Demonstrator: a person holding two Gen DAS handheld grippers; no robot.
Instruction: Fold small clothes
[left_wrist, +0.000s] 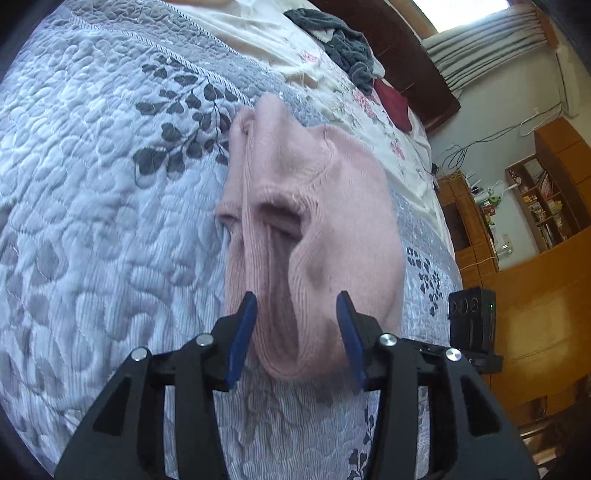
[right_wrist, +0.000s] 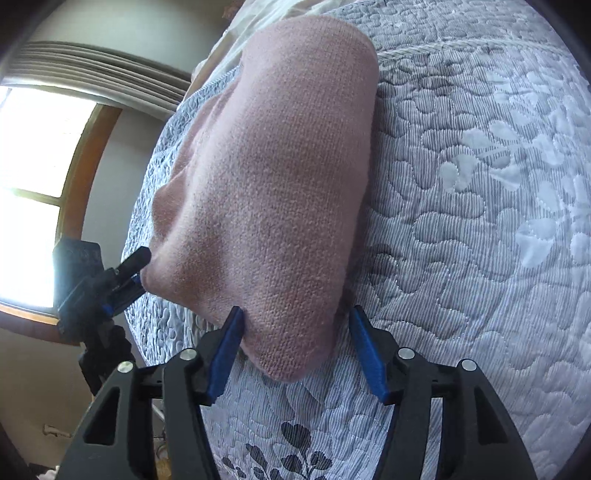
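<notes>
Two grippers, left (left_wrist: 297, 306) and right (right_wrist: 295, 321), jaws spread, flank one pink sweater (left_wrist: 303, 206) on one quilt (left_wrist: 92, 184).

I can't read any text from either wrist camera. The books on the wooden shelf (left_wrist: 543, 206) at the room's far wall are too small and blurred for titles, and the black camera unit (left_wrist: 471, 317) on my other gripper shows no legible brand or number.
</notes>
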